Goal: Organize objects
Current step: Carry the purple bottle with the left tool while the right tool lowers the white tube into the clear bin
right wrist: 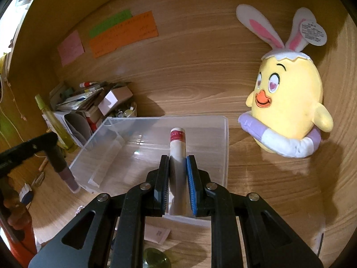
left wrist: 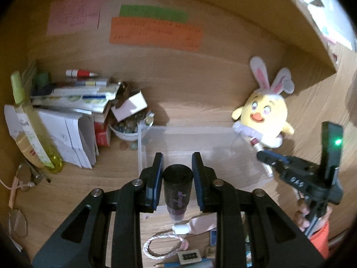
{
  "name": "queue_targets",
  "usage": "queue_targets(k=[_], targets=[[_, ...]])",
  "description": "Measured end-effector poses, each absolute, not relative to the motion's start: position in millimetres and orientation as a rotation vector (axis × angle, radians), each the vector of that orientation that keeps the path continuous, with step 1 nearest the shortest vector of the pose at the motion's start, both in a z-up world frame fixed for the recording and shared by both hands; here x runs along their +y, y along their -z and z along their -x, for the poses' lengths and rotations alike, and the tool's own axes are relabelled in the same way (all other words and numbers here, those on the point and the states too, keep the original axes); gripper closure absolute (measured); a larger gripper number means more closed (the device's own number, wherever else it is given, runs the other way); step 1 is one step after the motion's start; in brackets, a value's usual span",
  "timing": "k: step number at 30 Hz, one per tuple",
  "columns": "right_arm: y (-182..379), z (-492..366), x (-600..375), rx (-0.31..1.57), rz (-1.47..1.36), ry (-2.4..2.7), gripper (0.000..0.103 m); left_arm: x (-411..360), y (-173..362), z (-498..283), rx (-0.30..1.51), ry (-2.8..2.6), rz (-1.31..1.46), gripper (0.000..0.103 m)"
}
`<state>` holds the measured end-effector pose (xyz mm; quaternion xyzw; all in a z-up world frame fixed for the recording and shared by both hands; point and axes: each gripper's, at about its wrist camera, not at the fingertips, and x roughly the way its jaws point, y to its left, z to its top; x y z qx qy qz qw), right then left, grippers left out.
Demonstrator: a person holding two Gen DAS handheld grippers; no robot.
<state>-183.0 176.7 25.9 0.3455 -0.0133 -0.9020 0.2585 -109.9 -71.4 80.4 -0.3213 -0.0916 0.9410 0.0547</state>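
A clear plastic bin (right wrist: 224,147) stands on the wooden desk; it also shows in the left wrist view (left wrist: 142,156). My left gripper (left wrist: 177,167) is shut on a dark tube with a black cap (left wrist: 177,185), held at the bin's near left edge; the tube also shows in the right wrist view (right wrist: 64,172). My right gripper (right wrist: 177,167) is shut on a white tube with a red label (right wrist: 177,143) and holds it over the bin's near right part. The right gripper (left wrist: 267,158) also appears in the left wrist view, with the white tube (left wrist: 256,143).
A yellow chick plush with bunny ears (right wrist: 287,102) leans on the back wall right of the bin. Papers and boxes (left wrist: 75,102), a bowl of marbles (left wrist: 131,127) and a yellow-green bottle (left wrist: 33,125) crowd the left. A pink tube (left wrist: 196,225), cord loop (left wrist: 160,245) lie near.
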Motion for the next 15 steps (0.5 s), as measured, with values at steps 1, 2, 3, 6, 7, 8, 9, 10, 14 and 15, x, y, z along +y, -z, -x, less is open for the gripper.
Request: queue_targets(k=[1,2,3,6,7,8,9,10,14,15], targets=[[-27.0,184.3,176.0,-0.037,-0.934,2.444,0.089,-71.3,-83.8,110.5,-0.277,-2.863,0.966,0.078],[-27.5,184.8,175.0,-0.038,-0.932,2.443,0.089,-71.7,-87.5,111.4,-0.274,-2.873,0.956,0.078],[-27.6,186.1,173.6,-0.039,-0.933,2.439,0.089,-72.1,-90.7,112.8,-0.274,-2.881,0.947,0.078],[-22.7,190.3,166.4,-0.021,-0.958,2.429,0.089,-74.2,-93.7,121.4,-0.295,-2.892,0.944,0.078],[-20.4,191.7,164.4,-0.01,-0.969,2.427,0.089,-74.6,-92.4,125.8,-0.303,-2.893,0.948,0.078],[-18.5,192.2,161.9,-0.001,-0.98,2.425,0.089,-74.3,-91.1,129.0,-0.302,-2.895,0.951,0.078],[-14.5,193.8,159.0,0.013,-0.998,2.421,0.089,-73.7,-87.1,133.9,-0.296,-2.9,0.963,0.078],[-11.7,194.4,157.4,0.021,-1.01,2.418,0.089,-73.2,-83.2,138.0,-0.289,-2.905,0.979,0.078],[-1.2,197.4,148.7,0.06,-1.048,2.409,0.089,-71.1,-57.1,157.4,-0.28,-2.878,1.081,0.078],[1.6,198.2,145.8,0.076,-1.059,2.407,0.089,-70.0,-49.1,162.5,-0.275,-2.872,1.11,0.078]])
